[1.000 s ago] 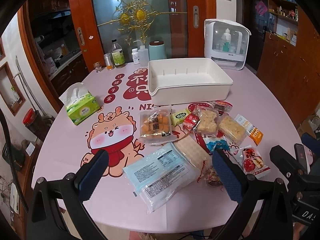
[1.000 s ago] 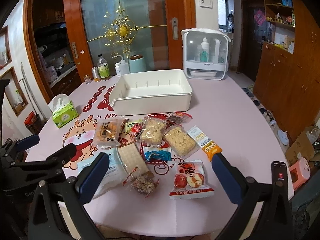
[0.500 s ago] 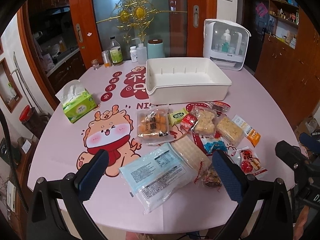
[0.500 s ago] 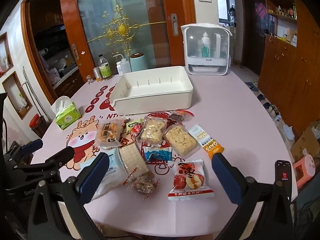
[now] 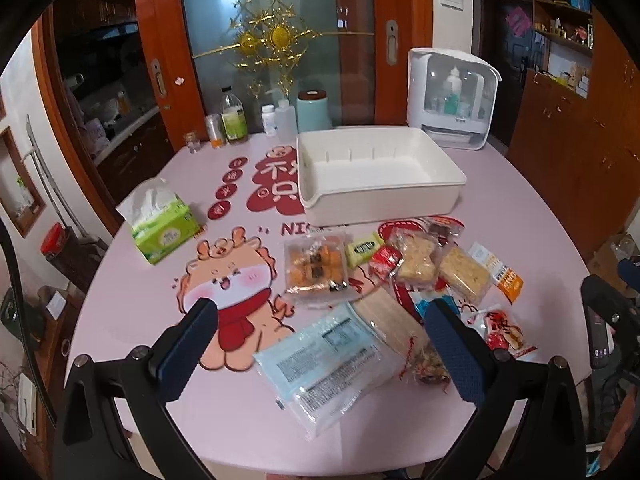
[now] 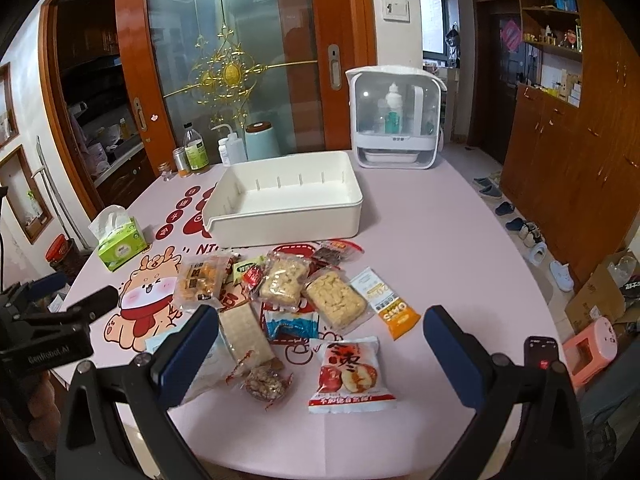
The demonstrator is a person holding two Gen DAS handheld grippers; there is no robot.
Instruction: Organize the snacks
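Several snack packs lie on a pink round table. A white bin (image 5: 380,196) stands empty behind them and shows in the right wrist view (image 6: 288,216) too. My left gripper (image 5: 320,344) is open and empty, held above a large clear blue pack (image 5: 324,364). My right gripper (image 6: 320,352) is open and empty, above a red apple-print pack (image 6: 350,374) and a blue wrapper (image 6: 292,324). Two pale puffed-snack packs (image 6: 334,298), an orange sachet (image 6: 390,302) and a cookie pack (image 5: 316,266) lie between the grippers and the bin.
A green tissue box (image 5: 162,226) sits at the table's left. Bottles and a teal canister (image 5: 314,114) stand behind the bin, with a white sterilizer cabinet (image 5: 452,98) at the back right. A wooden cabinet wall (image 6: 572,152) stands right of the table.
Both grippers have risen and drawn slightly closer to the table; the snacks and bin sit a bit lower in both views. Nothing on the table has moved.
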